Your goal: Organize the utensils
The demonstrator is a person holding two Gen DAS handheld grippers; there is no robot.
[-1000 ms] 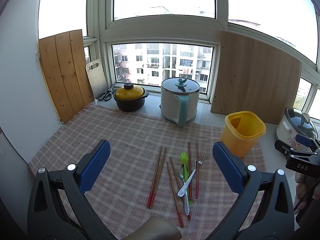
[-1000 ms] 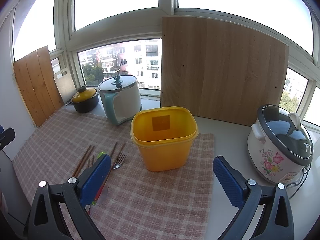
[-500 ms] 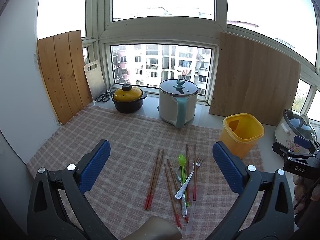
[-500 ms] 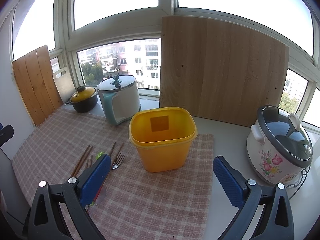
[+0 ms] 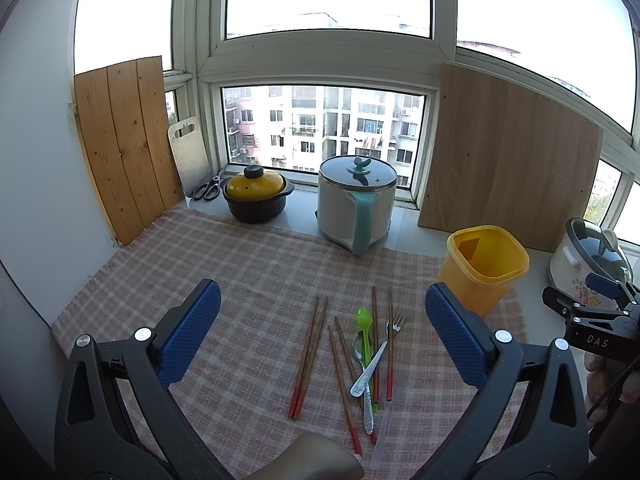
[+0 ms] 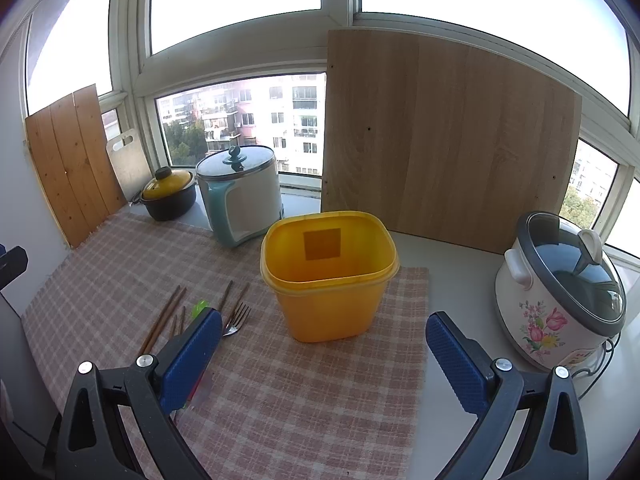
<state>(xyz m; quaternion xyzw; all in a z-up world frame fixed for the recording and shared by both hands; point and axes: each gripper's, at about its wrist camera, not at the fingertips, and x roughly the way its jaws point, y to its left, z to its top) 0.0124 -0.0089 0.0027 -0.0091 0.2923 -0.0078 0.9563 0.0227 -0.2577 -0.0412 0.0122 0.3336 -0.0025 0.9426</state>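
Nothing of the sorting looks done yet, as far as these views show: the yellow container (image 6: 330,276) stands upright and appears empty, while every utensil lies loose on the checked cloth (image 5: 240,264) just to its left. In that heap are the chopsticks (image 5: 308,356) with red tips, some paired and some crossed, a green spoon (image 5: 365,322), a metal fork (image 5: 380,354) lying slantwise over a metal spoon (image 5: 359,350), and a clear handle at the near edge that is hard to make out. The left tool (image 5: 320,334) hovers above the heap with its blue pads wide apart and nothing between them; the right tool (image 6: 324,354) is likewise spread and empty, facing the container from the near side. So the whole job seems still to come: each piece picked up and dropped into the container. The tabletop is pale, covered over most of its width by the pink-and-white cloth, which stops short of a flowered rice cooker (image 6: 560,292) at the right. Along the back stand a white and teal electric pot (image 5: 356,204), a black casserole with a yellow lid (image 5: 256,196), scissors (image 5: 207,190) and a small cutting board (image 5: 188,152). A slatted wooden board (image 5: 128,140) leans at the left and a large pale one (image 6: 448,136) at the right, against a bay window that looks onto apartment blocks in bright daylight.
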